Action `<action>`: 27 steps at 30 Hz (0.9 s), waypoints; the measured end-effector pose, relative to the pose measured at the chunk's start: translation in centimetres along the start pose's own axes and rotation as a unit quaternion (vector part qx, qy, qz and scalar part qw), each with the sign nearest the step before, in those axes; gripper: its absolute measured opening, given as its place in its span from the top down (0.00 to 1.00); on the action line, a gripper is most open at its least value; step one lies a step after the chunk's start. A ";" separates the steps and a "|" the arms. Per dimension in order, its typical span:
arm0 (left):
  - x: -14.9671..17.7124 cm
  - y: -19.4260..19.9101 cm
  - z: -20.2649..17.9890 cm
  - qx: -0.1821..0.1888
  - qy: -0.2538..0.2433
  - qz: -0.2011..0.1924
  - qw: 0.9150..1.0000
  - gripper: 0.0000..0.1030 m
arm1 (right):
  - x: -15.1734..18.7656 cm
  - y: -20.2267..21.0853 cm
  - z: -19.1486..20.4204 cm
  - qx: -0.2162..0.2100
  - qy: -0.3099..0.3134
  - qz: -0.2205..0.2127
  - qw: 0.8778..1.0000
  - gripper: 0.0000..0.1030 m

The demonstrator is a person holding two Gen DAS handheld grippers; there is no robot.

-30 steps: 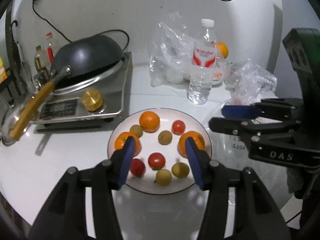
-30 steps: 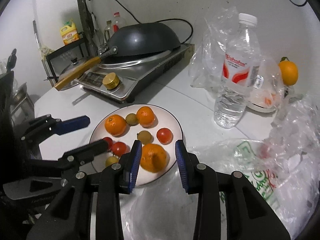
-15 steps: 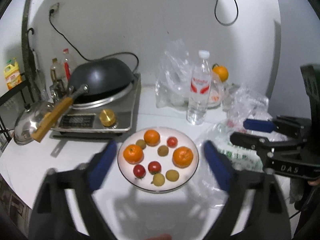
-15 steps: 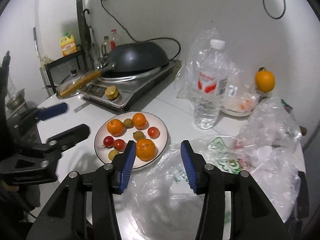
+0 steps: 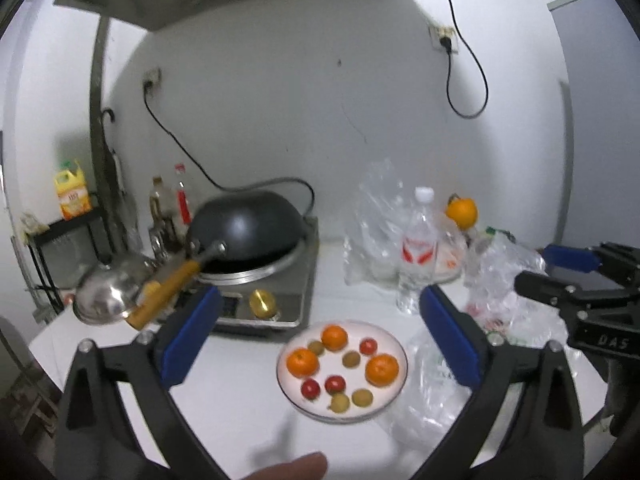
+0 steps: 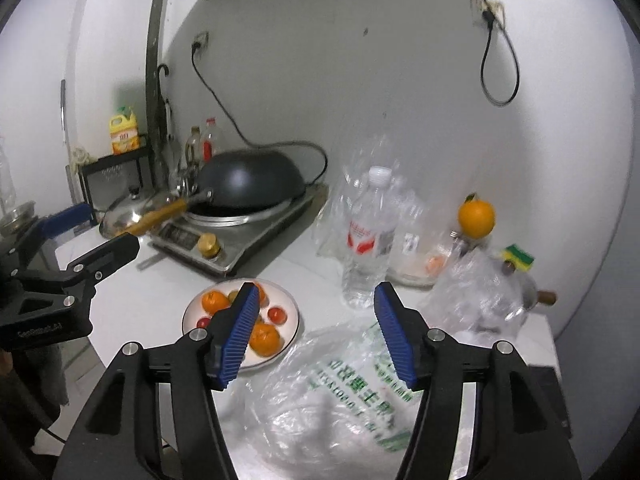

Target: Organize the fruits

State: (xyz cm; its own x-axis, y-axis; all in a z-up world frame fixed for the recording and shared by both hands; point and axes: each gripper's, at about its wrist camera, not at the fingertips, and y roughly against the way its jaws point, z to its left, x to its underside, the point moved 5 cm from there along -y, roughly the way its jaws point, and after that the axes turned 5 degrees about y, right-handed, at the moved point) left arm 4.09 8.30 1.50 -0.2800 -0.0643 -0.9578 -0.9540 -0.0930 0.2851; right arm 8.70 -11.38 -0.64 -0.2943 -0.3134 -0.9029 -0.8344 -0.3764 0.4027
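Observation:
A white plate (image 5: 394, 344) on the white table holds three oranges, small red tomatoes and several small brown-green fruits. It also shows in the right wrist view (image 6: 294, 326), partly behind my right finger. My left gripper (image 5: 318, 324) is wide open and empty, held high above the plate. My right gripper (image 6: 314, 336) is open and empty, above the plate's right edge and a clear plastic bag (image 6: 332, 412). Another orange (image 6: 476, 216) sits at the back right.
An induction cooker with a black wok (image 5: 246, 232) stands at the back left, a steel lid (image 5: 104, 298) beside it. A water bottle (image 5: 418, 252) and crumpled plastic bags (image 5: 500, 276) stand behind and right of the plate. A shelf with bottles is far left.
Both grippers have lifted up and back from the plate, so it looks smaller and farther. The left gripper has opened much wider; the right has opened too.

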 end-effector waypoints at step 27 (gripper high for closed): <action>-4.5 4.1 -3.2 0.017 -0.005 -0.052 0.998 0.01 | -3.8 4.5 -2.7 0.046 -0.004 -0.063 0.997 0.34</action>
State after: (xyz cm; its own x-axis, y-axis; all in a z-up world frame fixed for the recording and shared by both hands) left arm 1.75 5.07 7.09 -0.1800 -0.0458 -0.9826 -0.9810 -0.0648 0.1828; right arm 7.33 -14.19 5.02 -0.1882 -0.2614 -0.9467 -0.9044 -0.3297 0.2708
